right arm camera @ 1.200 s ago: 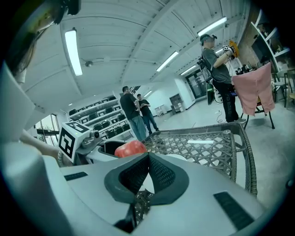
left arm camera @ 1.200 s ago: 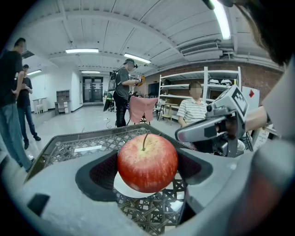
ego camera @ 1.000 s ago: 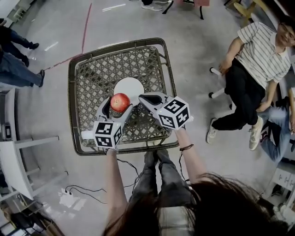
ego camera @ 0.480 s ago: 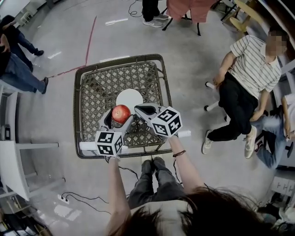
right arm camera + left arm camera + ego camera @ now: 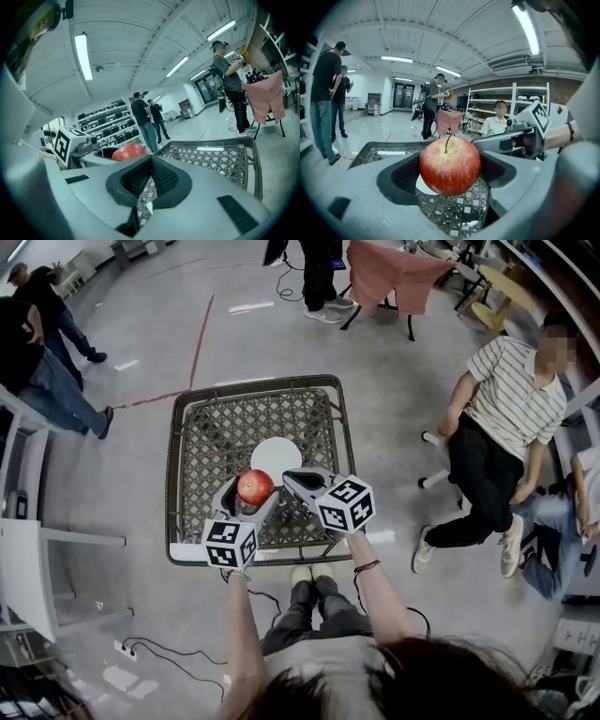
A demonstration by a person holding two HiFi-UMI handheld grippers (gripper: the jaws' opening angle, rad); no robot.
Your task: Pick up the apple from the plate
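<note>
My left gripper (image 5: 251,495) is shut on a red apple (image 5: 254,487), which is lifted clear above the wicker table (image 5: 202,427). In the left gripper view the apple (image 5: 449,165) sits squarely between the two dark pads, stem up. The white plate (image 5: 277,455) lies bare on the table, just beyond the apple. My right gripper (image 5: 292,477) hovers close to the right of the apple, its jaws shut with nothing between them. From the right gripper view, the apple (image 5: 128,151) shows to the left behind the left gripper.
The square wicker table has a raised rim (image 5: 341,423). A person in a striped shirt (image 5: 511,399) sits to the right. Other people (image 5: 42,343) stand at the far left. A chair draped with pink cloth (image 5: 396,273) stands at the back.
The left gripper has carried the apple upward and away from the plate. Both grippers stay side by side, and the head view has shifted so the table sits farther off.
</note>
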